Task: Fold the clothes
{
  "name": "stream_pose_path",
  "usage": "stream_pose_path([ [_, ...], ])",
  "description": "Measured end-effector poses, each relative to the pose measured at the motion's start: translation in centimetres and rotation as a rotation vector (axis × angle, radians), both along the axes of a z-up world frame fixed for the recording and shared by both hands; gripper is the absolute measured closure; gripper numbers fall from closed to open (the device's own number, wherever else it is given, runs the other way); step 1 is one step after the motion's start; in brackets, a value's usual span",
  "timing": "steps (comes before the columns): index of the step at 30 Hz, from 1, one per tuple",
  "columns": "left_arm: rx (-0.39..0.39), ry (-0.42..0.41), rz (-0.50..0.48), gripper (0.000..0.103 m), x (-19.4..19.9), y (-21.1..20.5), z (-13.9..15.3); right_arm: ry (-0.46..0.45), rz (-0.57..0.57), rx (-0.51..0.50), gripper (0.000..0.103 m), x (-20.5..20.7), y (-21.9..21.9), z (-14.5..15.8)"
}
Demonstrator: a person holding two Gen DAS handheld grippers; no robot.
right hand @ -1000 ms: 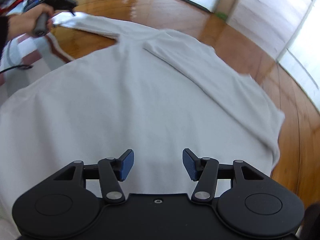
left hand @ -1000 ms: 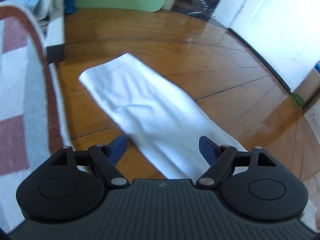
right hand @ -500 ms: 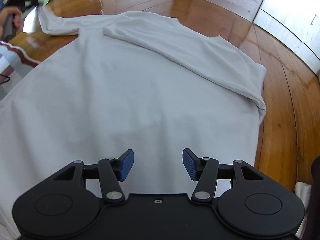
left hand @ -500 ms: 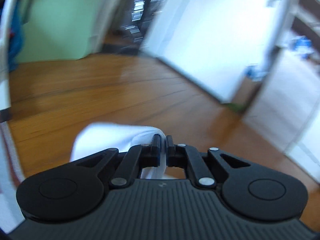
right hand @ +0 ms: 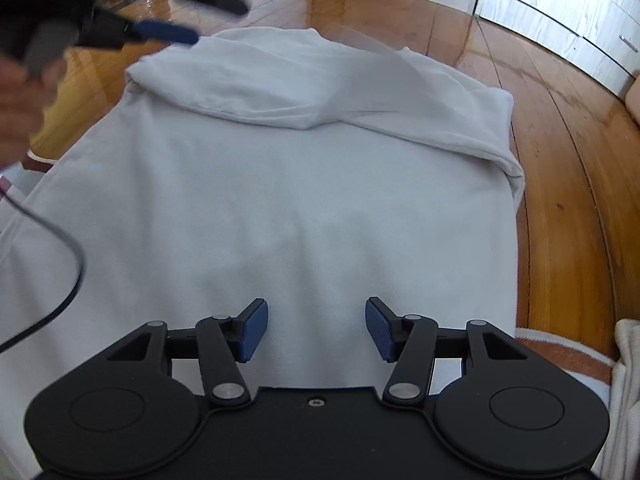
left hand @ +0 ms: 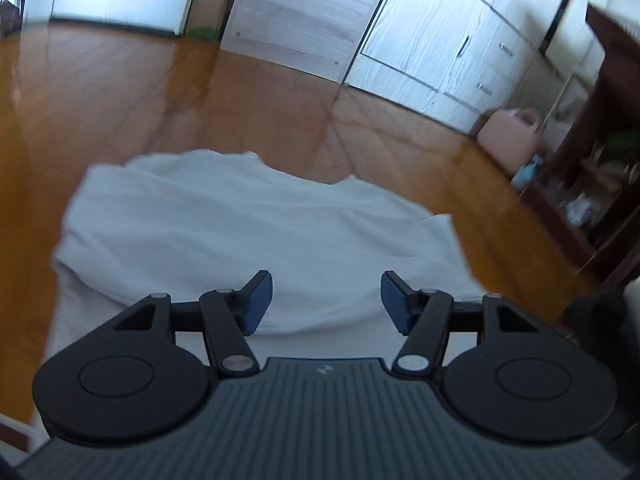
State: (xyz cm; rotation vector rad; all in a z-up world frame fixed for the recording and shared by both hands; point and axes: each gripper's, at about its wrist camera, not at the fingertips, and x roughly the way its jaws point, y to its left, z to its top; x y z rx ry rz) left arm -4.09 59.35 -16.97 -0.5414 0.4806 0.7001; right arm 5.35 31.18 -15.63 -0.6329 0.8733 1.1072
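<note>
A white long-sleeved shirt [right hand: 280, 200] lies spread on the wooden floor, both sleeves [right hand: 304, 92] folded across its upper part. The shirt [left hand: 248, 232] fills the middle of the left wrist view too. My left gripper [left hand: 326, 300] hovers above the folded sleeve, its jaws opening with nothing between them. In the right wrist view the same left gripper [right hand: 200, 20] shows at the top left, held by a hand [right hand: 20, 92]. Over the shirt's lower body my right gripper [right hand: 316, 330] stands open and empty.
Wooden floor [right hand: 560, 200] surrounds the shirt. White cabinets [left hand: 440, 48] line the far wall, with a pink watering can [left hand: 512, 136] and a dark shelf unit [left hand: 600, 160] at the right. A red-edged rug [right hand: 560, 356] and a cable [right hand: 60, 300] lie near me.
The left gripper shut on the left sleeve's end, carried it rightwards across the shirt and let go; the sleeve now lies folded over the chest. The right gripper shifted slightly and stayed open.
</note>
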Motion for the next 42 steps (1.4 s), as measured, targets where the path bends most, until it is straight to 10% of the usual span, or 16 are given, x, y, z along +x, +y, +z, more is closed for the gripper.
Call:
stream_pose_path([
  [7,0.0,0.121,0.169,0.042,-4.7,7.7,-0.7,-0.013,0.021,0.06,0.042,2.1,1.2,3.2],
  [20,-0.085,0.104,0.28,0.073,-8.3,12.3,-4.8,0.478,-0.489,0.159,0.034,14.9,8.0,-1.1],
  [22,-0.072,0.121,0.285,0.073,-8.4,12.3,-5.2,0.45,-0.477,0.191,0.034,14.5,8.1,-2.1],
  [26,-0.061,0.099,0.307,0.065,-8.8,12.3,-5.7,0.233,-0.366,0.185,0.094,11.7,9.4,-1.9],
  [33,0.065,0.023,0.242,0.055,-9.7,12.0,-3.5,-0.175,-0.148,0.442,0.097,9.9,10.4,9.2],
  [42,-0.06,0.219,0.19,0.054,-7.4,12.7,-6.5,-0.08,-0.193,0.012,0.09,14.2,11.1,1.5],
])
